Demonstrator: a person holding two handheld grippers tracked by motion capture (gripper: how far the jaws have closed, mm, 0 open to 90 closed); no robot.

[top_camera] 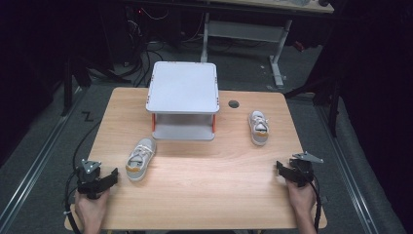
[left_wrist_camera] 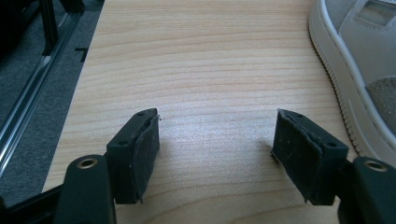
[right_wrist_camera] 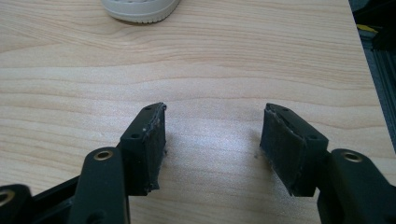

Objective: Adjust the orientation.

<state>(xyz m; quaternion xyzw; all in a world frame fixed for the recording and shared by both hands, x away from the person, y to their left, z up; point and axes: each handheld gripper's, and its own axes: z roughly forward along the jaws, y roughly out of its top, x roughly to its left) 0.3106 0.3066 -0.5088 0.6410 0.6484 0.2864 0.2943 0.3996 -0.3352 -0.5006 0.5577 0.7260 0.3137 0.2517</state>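
Observation:
Two small grey-and-white sneakers lie on the wooden table [top_camera: 204,170]. The left sneaker [top_camera: 140,158] rests in front of a white two-tier rack [top_camera: 183,100]; its sole edge also fills the right side of the left gripper view [left_wrist_camera: 359,60]. The right sneaker [top_camera: 258,127] lies to the right of the rack, and its toe shows at the top of the right gripper view [right_wrist_camera: 140,8]. My left gripper [top_camera: 113,176] sits near the table's front left corner, open and empty [left_wrist_camera: 215,140]. My right gripper [top_camera: 281,169] is at the front right, open with bare wood between its jaws [right_wrist_camera: 212,140].
A round cable hole [top_camera: 234,104] is in the table behind the right sneaker. Metal floor rails [top_camera: 34,161] run along the left of the table. A desk frame [top_camera: 243,29] and cables stand beyond the far edge.

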